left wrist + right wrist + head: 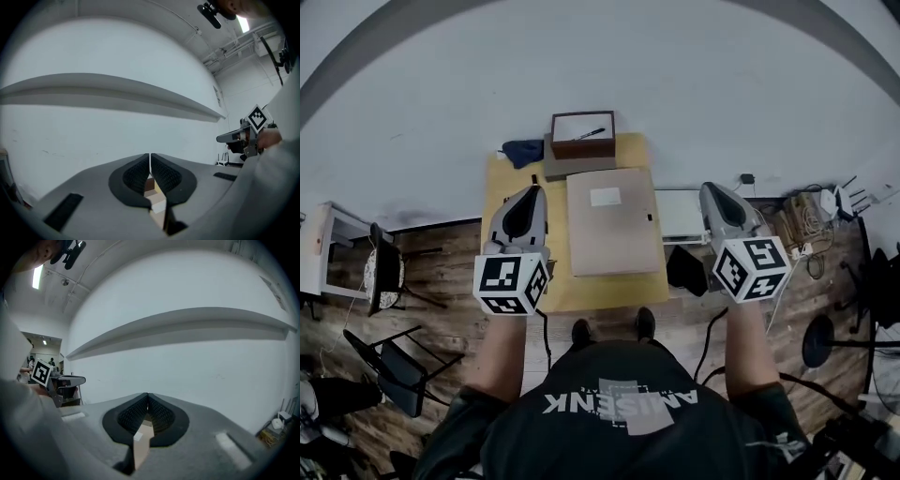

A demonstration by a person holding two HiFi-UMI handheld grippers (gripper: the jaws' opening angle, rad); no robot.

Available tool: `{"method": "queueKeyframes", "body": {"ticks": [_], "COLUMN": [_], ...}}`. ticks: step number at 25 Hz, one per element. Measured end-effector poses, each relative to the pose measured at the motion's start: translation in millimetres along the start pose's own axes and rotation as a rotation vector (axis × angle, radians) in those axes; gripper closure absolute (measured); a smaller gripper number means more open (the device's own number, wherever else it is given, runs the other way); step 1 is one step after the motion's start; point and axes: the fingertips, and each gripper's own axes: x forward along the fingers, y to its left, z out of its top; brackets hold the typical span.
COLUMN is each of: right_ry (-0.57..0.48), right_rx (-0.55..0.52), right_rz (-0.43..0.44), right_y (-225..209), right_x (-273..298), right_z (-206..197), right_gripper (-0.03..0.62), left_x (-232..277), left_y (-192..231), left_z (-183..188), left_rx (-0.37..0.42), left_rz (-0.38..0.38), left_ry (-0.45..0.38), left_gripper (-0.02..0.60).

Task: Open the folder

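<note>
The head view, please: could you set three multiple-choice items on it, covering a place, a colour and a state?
1. Where is the brown box?
A) beyond the folder, at the table top's far end
B) on top of the folder
C) at the near edge

2. The table top is:
A) red
B) yellow
C) black

3. The folder is:
A) open
B) standing upright
C) closed, lying flat

Key: 1 A, it sits past the folder's far edge; 2 B, yellow shows round the folder; 3 C, its cover lies shut.
</note>
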Motion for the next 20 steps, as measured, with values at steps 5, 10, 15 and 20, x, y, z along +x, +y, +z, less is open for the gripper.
{"method": "queueKeyframes", "body": {"ticks": [5,10,15,20], "right_ry": [-0.011,-0.030,-0.020,0.009], "right_rx": [0.000,-0.002,-0.020,-0.018], "right_rz": [0.069,0.120,0.172,0.210], "right_y": [-19.8,-28.7,-32.2,-29.5], "right_x": [12.1,23.0,35.3,47.8], "right_z": [5.4,10.4,12.4,4.7], "right_gripper": [0.573,0.568,0.526,0.383], "left_x": [3.3,6.6,10.2,12.9], "left_y": [-15.0,-19.8,-21.3,-20.0], "left_z": [4.1,8.8,6.0,-7.7], "left_rx": [0.012,-0.016,-0.005,0.016], "left_rz": [0.050,0.082,0.102,0.082], "left_ry": [-0.005,-0.016,0.003,0.045], "left_gripper": [0.580,0.580,0.479,0.385]}}
